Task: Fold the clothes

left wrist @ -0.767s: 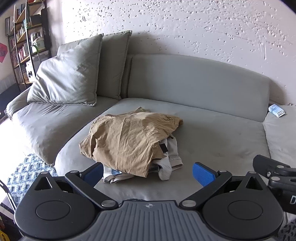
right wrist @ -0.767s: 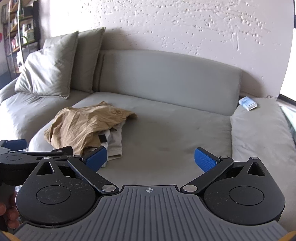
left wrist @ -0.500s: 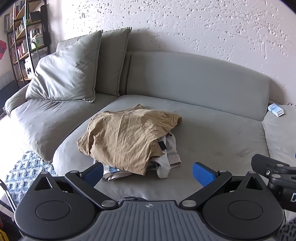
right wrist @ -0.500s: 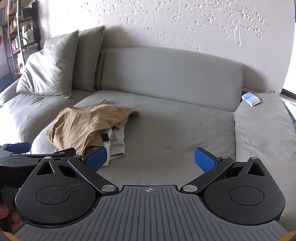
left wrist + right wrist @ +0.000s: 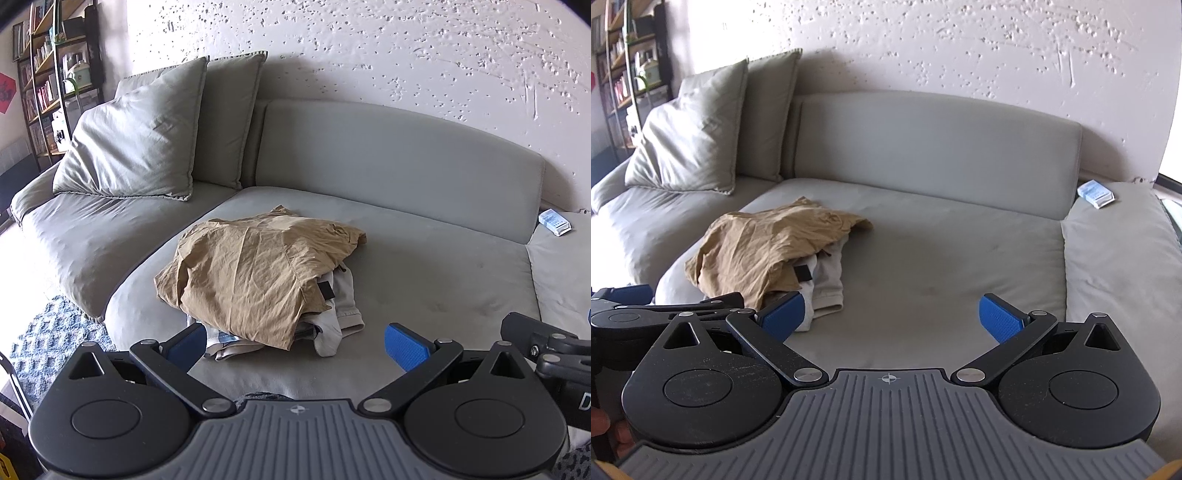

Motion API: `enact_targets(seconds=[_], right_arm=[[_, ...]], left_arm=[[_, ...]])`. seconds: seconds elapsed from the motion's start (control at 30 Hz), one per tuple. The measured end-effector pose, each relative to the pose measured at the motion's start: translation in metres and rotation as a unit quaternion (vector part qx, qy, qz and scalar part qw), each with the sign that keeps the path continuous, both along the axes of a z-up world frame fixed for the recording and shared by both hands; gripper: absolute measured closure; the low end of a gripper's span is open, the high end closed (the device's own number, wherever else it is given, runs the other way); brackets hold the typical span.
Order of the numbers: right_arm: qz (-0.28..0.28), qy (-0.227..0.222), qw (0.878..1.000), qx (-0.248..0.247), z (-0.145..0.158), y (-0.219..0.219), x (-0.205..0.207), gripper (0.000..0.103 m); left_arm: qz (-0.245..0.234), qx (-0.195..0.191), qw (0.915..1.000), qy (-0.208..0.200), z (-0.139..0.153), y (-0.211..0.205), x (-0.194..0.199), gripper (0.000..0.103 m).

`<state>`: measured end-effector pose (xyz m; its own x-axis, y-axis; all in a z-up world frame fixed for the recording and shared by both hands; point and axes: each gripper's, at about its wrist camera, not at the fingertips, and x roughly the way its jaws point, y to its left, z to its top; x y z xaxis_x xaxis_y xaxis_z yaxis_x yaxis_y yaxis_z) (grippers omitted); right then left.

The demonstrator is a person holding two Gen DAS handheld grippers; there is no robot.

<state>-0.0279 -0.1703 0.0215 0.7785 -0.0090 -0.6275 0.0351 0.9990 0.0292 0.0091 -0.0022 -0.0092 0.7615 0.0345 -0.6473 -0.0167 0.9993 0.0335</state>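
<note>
Two grippers, both w/ jaws spread wide, nothing between them.
- Left gripper (image 5: pixel 295 341): angled down toward sofa (image 5: pixel 424 266), short of its front edge; clothes pile straight ahead, not touched.
- Right gripper (image 5: pixel 891 314): beside the left one, over sofa's front edge, facing bare seat.
- Clothes pile (image 5: pixel 258 273): tan shirt (image 5: pixel 251 266) crumpled on top, pale garment (image 5: pixel 343 295) under it; sits near front-left corner of the middle seat.
- 2 cushions (image 5: pixel 136 147): left end, leaning at backrest.
- Small box (image 5: pixel 554 222): back edge, right seat.
- Bookshelf (image 5: pixel 48 85): beyond sofa's left end.
</note>
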Motion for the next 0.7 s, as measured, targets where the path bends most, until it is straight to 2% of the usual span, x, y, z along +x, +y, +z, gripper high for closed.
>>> enact_targets(seconds=[0.7], right_arm=[[-0.003,0.001,1.0,0.004,-0.0013,0.0001,-0.0008,0.0]], left_arm=[[-0.002,0.0,1.0,0.0,0.0043,0.0016,-0.0011,0.001]])
